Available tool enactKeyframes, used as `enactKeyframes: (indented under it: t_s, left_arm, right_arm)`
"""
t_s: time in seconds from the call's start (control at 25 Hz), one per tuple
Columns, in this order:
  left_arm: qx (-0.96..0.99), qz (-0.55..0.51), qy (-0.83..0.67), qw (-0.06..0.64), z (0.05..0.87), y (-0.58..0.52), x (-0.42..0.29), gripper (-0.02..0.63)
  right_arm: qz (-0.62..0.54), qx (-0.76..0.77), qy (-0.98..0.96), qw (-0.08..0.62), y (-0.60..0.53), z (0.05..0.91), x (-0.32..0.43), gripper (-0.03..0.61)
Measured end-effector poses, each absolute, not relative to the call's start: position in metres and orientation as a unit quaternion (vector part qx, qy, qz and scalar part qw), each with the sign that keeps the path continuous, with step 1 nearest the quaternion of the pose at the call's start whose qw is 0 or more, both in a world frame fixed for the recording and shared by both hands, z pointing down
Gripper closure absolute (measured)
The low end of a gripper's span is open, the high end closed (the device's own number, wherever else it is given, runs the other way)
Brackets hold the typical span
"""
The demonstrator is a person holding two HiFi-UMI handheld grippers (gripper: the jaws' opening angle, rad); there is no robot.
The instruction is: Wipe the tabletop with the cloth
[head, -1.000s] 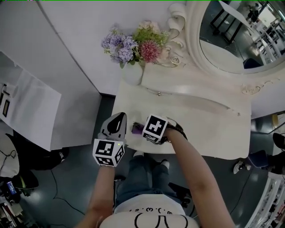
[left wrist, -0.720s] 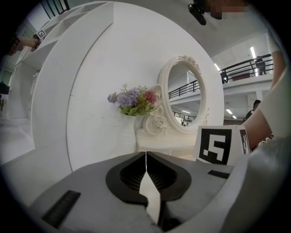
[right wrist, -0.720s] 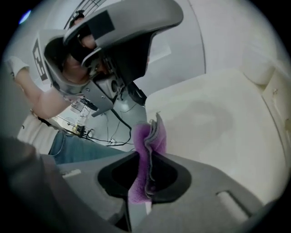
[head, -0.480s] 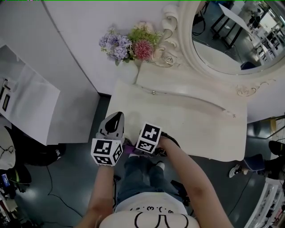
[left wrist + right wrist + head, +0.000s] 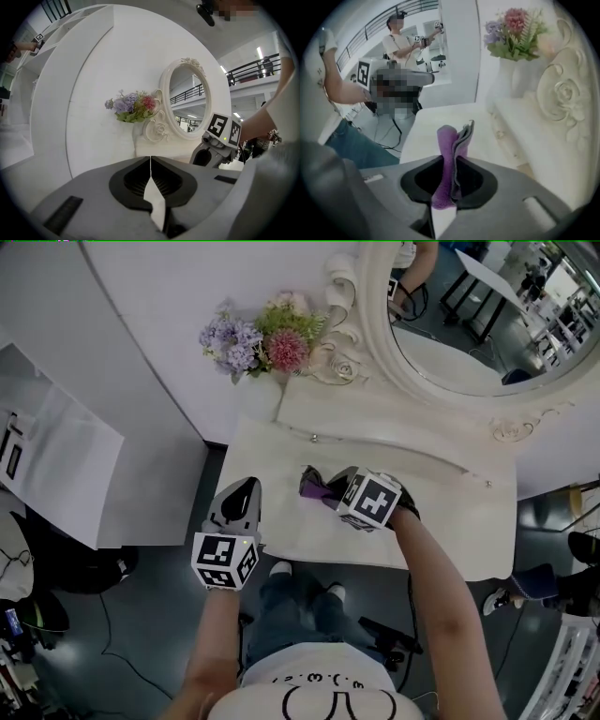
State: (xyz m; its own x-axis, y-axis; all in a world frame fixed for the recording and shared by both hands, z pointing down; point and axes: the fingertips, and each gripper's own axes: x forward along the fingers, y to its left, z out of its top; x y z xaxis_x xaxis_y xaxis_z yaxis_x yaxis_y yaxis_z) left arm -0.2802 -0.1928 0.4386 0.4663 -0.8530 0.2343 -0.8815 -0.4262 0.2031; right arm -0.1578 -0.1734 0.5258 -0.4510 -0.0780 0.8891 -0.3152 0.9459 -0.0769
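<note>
A purple-and-grey cloth [image 5: 314,486] lies pressed on the white tabletop [image 5: 441,521], left of its middle, and my right gripper [image 5: 337,493] is shut on it. In the right gripper view the folded cloth [image 5: 452,140] stands pinched between the jaws, with the tabletop [image 5: 436,119] beyond it. My left gripper [image 5: 247,486] hangs off the table's front left corner, beside the edge. Its jaws are shut with nothing between them [image 5: 150,159]. From there the right gripper [image 5: 220,140] shows at the right.
A white vase of purple and pink flowers [image 5: 258,338] stands at the table's back left. Behind the table rises an ornate oval mirror [image 5: 469,315] with a raised drawer ledge [image 5: 375,427] in front. A curved white wall [image 5: 150,343] bounds the left. A second person [image 5: 401,42] stands in the background.
My right gripper has carried the cloth from the table's front left edge inward and to the right, toward the middle. The left gripper has stayed in place.
</note>
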Motion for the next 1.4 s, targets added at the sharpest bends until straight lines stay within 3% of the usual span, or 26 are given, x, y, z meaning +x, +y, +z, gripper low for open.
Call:
enactKeyframes:
  t_s: [0.24,0.76,1.4]
  left_arm:
    - [0.849,0.055,-0.505,0.147,0.438,-0.195,-0.27,0.611]
    - [0.852,0.081,-0.489,0.17,0.468,-0.214,-0.262,0.611]
    - [0.848,0.075,-0.497,0.168,0.465,-0.217,-0.264,0.611]
  right_arm:
    - [-0.053,0.171,-0.81,0.559,-0.215,0.536,-0.121,0.505]
    - [-0.158,0.19,-0.767,0.593,-0.279,0.582,-0.123,0.506]
    - [0.019,0.195,-0.807,0.558,-0.264,0.59,-0.133,0.508]
